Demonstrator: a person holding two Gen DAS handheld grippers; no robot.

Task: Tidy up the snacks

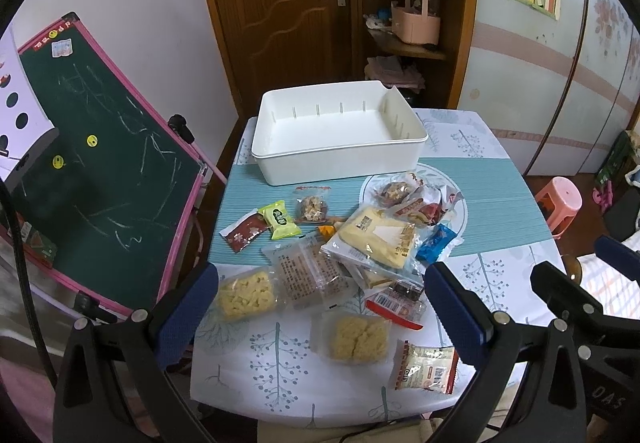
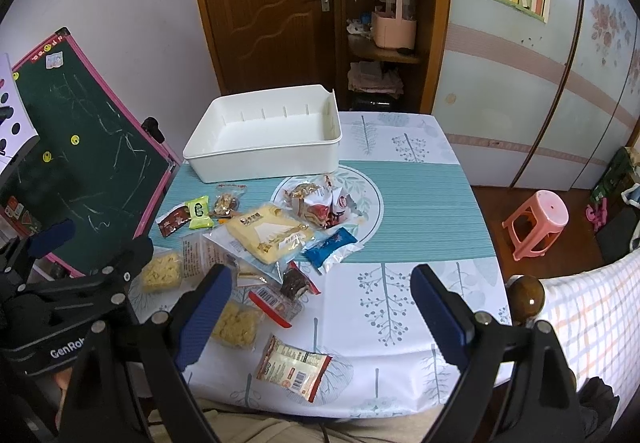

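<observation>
A: Take the white bin (image 1: 340, 135) as the marker. Where do the snacks sit?

B: All on the near side of it, none inside. Going left to right from its near-left corner: a dark red sachet (image 1: 245, 234), a green packet (image 1: 280, 219), a clear bag of nut clusters (image 1: 312, 205), then the big yellow packet (image 1: 380, 239) with a blue wrapper (image 1: 434, 243) just beside it.

A: And the grippers?

B: The left gripper (image 1: 320, 307) has its jaws spread wide, empty, hovering over the nearest packets. The right gripper (image 2: 320, 307) is likewise wide open with nothing between its fingers.

A: Which one goes first?

B: I'd judge the left. The pile lies ahead of it, toward the bin; from the right gripper it lies ahead and to the left. The yellow packet's long axis runs diagonally, far-left to near-right.
</observation>
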